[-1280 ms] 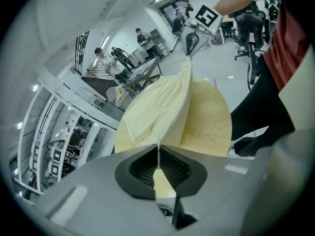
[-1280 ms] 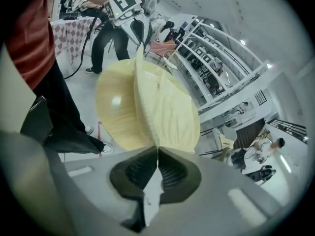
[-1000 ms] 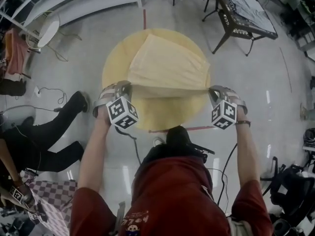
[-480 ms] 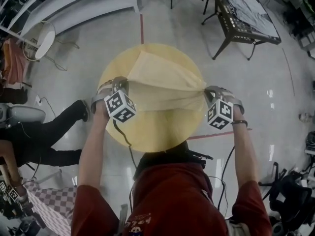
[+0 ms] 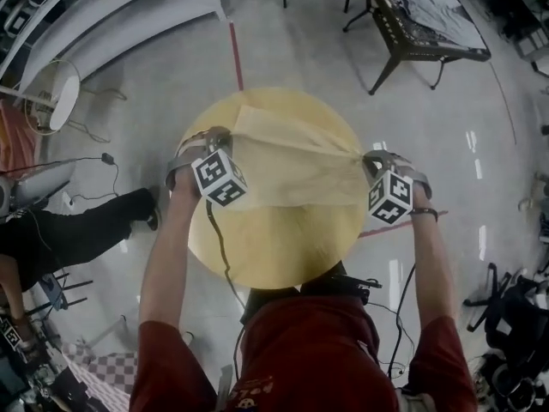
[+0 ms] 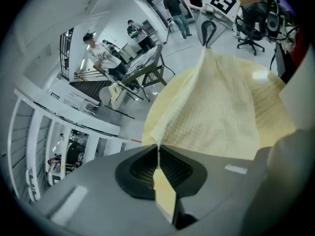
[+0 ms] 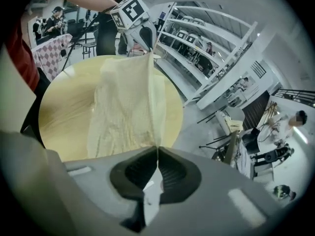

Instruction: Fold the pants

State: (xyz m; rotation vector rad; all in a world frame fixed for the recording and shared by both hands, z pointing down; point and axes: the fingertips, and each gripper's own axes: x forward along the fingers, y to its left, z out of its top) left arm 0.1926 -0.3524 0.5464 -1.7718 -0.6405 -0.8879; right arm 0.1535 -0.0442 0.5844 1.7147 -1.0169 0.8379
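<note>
Since the earlier frame both tongs have carried the pants (image 5: 292, 166) farther across the table (image 5: 274, 247). The left gripper (image 5: 221, 134) and right gripper (image 5: 365, 155) each clamp a corner. The cloth is stretched between them and drapes onto the round yellow top. Around it is shiny grey floor (image 5: 300, 50).

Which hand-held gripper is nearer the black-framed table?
Right. The right hand-held gripper grips the pants on the side facing the black-framed table; the left hand-held gripper is across the pants, farther away.
</note>
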